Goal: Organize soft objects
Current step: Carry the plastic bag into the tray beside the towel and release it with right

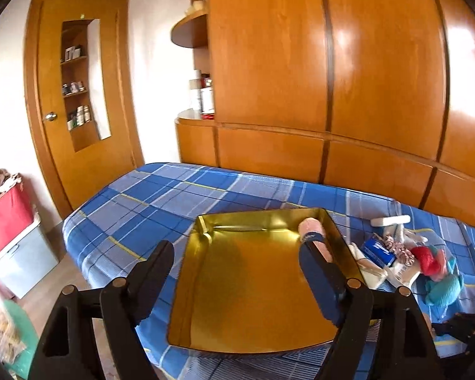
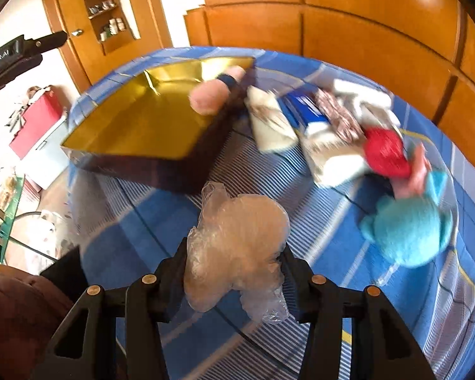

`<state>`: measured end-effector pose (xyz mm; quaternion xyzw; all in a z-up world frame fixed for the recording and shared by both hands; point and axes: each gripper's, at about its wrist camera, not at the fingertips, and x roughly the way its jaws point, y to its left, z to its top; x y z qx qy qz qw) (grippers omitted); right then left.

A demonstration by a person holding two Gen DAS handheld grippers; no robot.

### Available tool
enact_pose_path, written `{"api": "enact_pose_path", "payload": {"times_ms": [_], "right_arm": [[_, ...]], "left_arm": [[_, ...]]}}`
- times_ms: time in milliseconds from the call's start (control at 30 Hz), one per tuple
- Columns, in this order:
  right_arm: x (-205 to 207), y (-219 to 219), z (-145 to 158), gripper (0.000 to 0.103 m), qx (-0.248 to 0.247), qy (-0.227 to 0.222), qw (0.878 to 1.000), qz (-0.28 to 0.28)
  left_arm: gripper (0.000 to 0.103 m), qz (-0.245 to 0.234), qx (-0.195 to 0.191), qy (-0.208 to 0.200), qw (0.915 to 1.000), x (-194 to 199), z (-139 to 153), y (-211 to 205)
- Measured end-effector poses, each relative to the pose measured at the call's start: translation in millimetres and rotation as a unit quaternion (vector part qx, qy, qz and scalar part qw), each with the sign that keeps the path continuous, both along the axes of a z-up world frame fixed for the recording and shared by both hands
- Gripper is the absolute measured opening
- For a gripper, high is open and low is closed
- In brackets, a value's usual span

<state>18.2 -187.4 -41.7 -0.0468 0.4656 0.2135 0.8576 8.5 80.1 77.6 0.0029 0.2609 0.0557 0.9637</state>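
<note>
- Done: one pink yarn skein (image 1: 313, 231) lies in the gold tin tray (image 1: 237, 285), far right corner.
- Left gripper (image 1: 237, 272) spread, empty.
- Right gripper (image 2: 234, 272) pinches a plastic-wrapped soft bundle (image 2: 237, 240).
- Left: red yarn (image 2: 386, 152), teal plush (image 2: 411, 231), packets on the bed (image 1: 142, 202), right of tray.

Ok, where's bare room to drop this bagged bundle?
The tin floor is bare except the pink roll along its right wall. The bed left of the tin is bare too. Right of the tin it is crowded: boxes, red yarn, teal yarn.
</note>
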Motion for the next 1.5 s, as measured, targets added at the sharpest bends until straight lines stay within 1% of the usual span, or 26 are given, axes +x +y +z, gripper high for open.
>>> {"api": "enact_pose_path", "payload": {"times_ms": [133,233,367,467,633,867,1000,1067,1267,1433,1500], "right_arm": [[5.7,20.2,18.7,0.051,0.01,-0.028,0.999,0.01],[15.5,33.3,31.8,0.051,0.02,-0.045,0.999,0.012],[33.8,51.1,43.5,0.051,0.023,-0.056,0.998,0.022],[46.6,69.3,48.2,0.051,0.015,-0.06,0.998,0.03],[68.4,95.9,43.5,0.051,-0.005,-0.058,0.998,0.038],[102.3,129.5,20.8,0.051,-0.048,-0.034,0.997,0.047],[121.6,132.9,11.6,0.054,-0.046,-0.009,0.998,0.034],[129.0,135.2,7.8,0.054,-0.05,-0.005,0.998,0.027],[137.1,137.6,-0.6,0.061,-0.064,-0.002,0.998,0.013],[130.2,130.9,3.4,0.073,-0.055,-0.012,0.998,0.002],[126.4,127.7,7.3,0.074,-0.051,-0.019,0.999,-0.005]], "left_arm": [[0.083,0.028,-0.005,0.002,0.9996,-1.6,0.1,18.3],[0.086,0.041,-0.008,0.003,0.9991,-3.1,-2.0,29.2],[0.087,0.052,-0.009,0.008,0.9986,-2.2,-5.8,39.2],[0.087,0.057,-0.014,0.014,0.9982,-0.5,-9.3,45.6],[0.088,0.064,-0.024,0.027,0.9973,3.0,-15.4,55.0],[0.088,0.074,-0.03,0.043,0.9959,6.8,-26.3,65.6],[0.088,0.08,-0.032,0.054,0.9948,10.4,-34.2,70.8],[0.088,0.081,-0.033,0.06,0.9943,12.0,-38.5,72.3],[0.088,0.078,-0.033,0.071,0.9939,15.3,-46.3,71.6],[0.088,0.071,-0.037,0.078,0.9937,17.3,-50.0,68.0],[0.088,0.069,-0.036,0.08,0.9938,17.3,-50.5,65.8]]}}
